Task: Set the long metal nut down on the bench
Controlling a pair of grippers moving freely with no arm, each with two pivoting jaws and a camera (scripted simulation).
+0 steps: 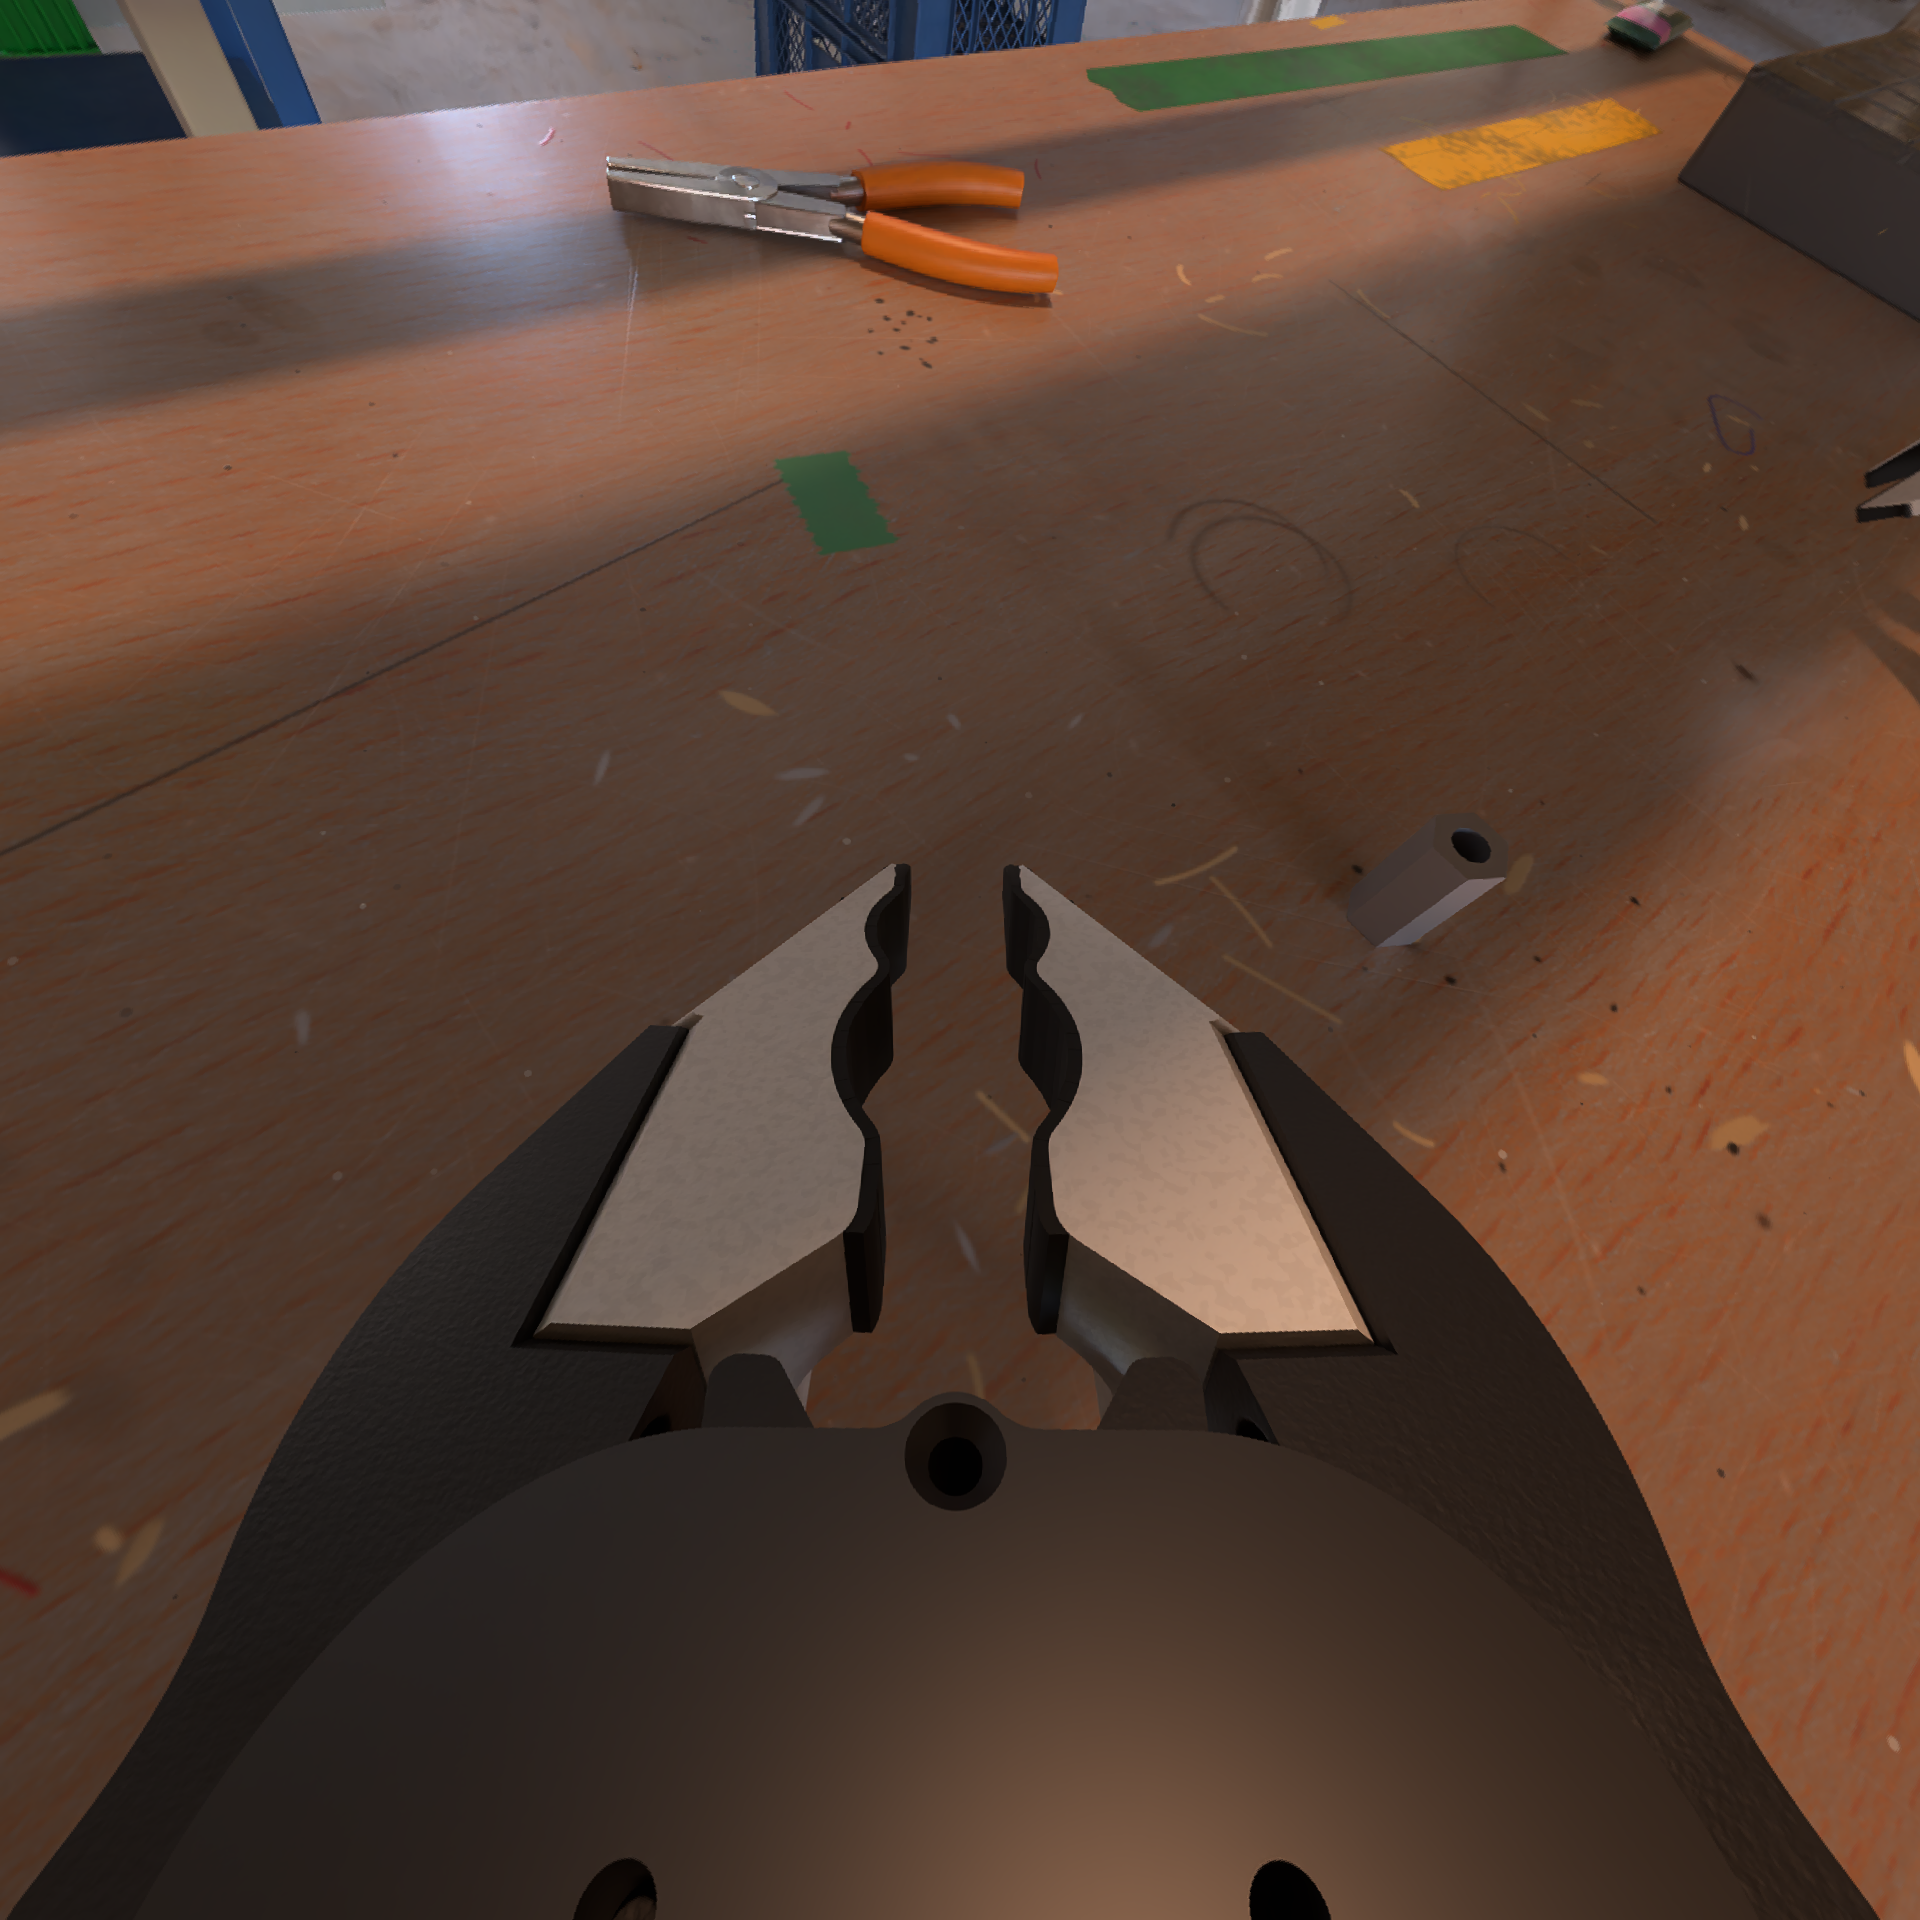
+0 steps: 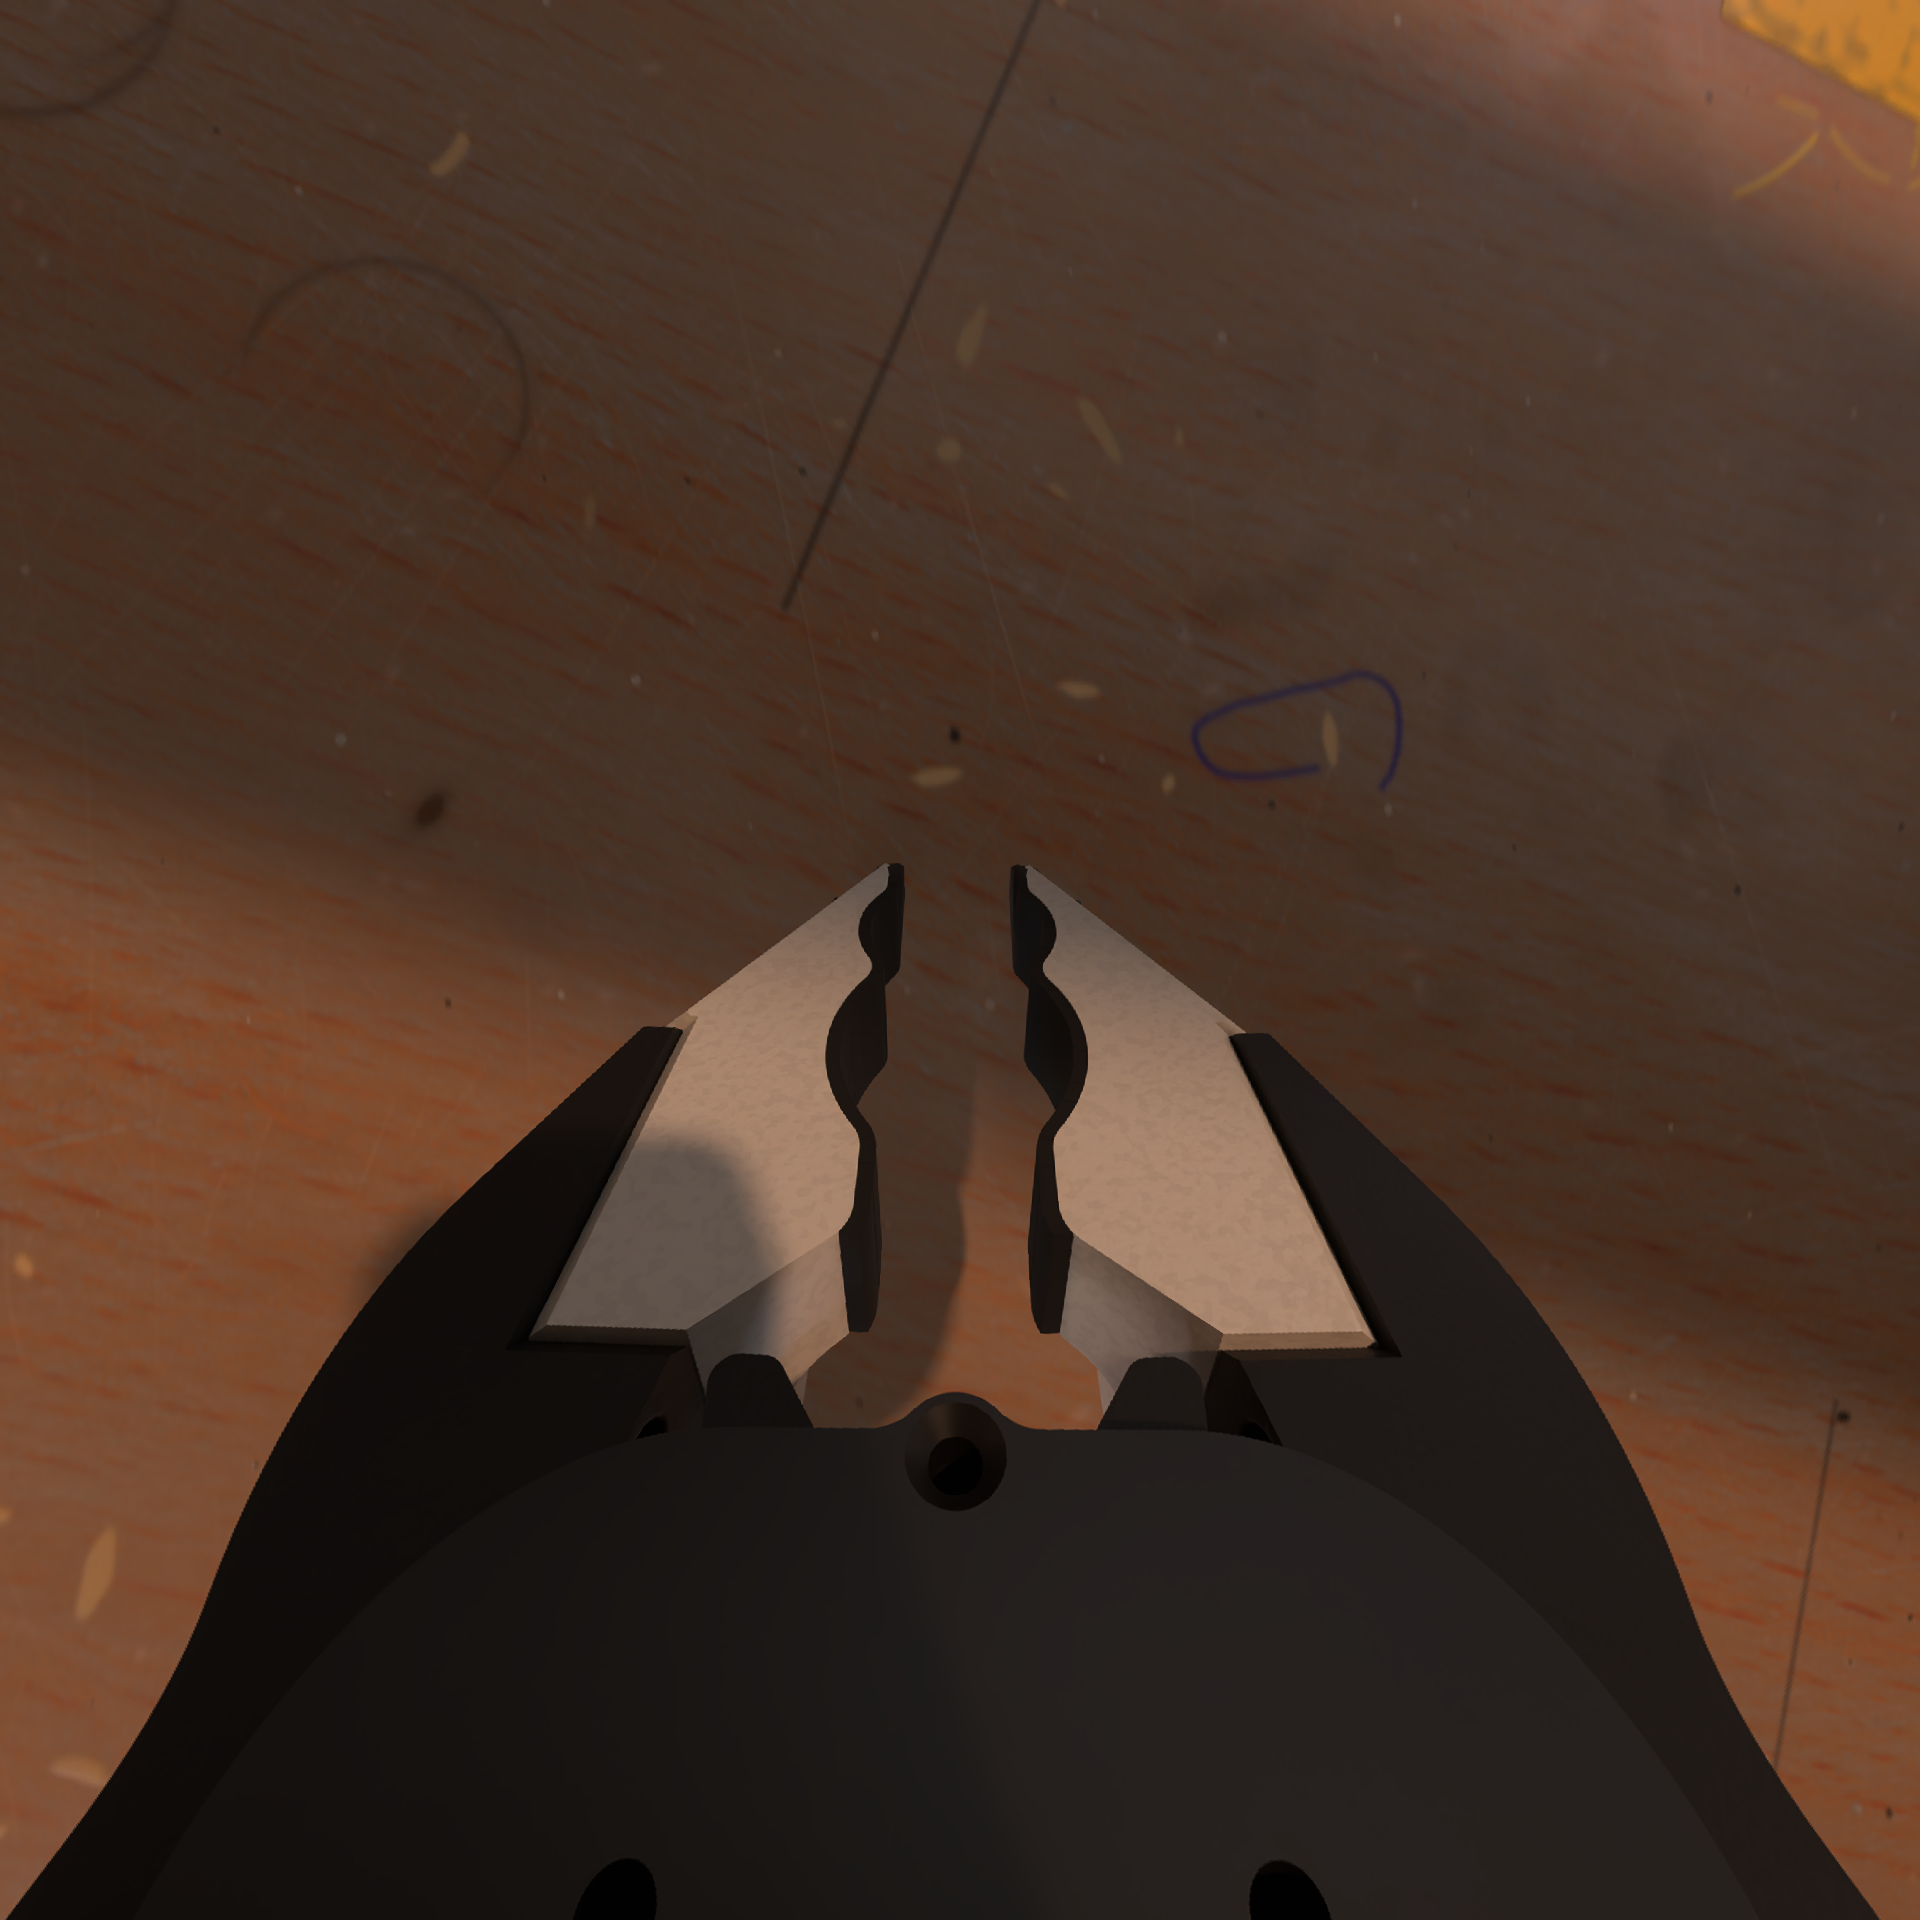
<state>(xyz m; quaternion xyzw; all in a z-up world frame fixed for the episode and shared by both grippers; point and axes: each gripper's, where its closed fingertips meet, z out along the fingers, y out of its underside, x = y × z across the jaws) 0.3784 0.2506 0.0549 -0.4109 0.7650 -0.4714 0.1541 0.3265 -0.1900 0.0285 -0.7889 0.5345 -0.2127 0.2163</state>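
A long grey hexagonal metal nut [image 1: 1429, 881] lies on its side on the wooden bench [image 1: 416, 644], its bore facing up and right. My left gripper [image 1: 956, 883] is open and empty, above the bench to the left of the nut and apart from it. My right gripper [image 2: 956, 883] is open and empty, pointing down at bare bench wood [image 2: 520, 935]; the nut is not in the right wrist view. The tips of the right gripper [image 1: 1896, 504] show at the right edge of the left wrist view.
Orange-handled pliers [image 1: 831, 208] lie at the far side of the bench. Green tape pieces [image 1: 836, 504], a long green strip [image 1: 1320, 64] and yellow tape [image 1: 1522, 140] are stuck to the top. A dark block [image 1: 1829, 177] stands at the far right. A blue crate [image 1: 914, 31] stands beyond the bench.
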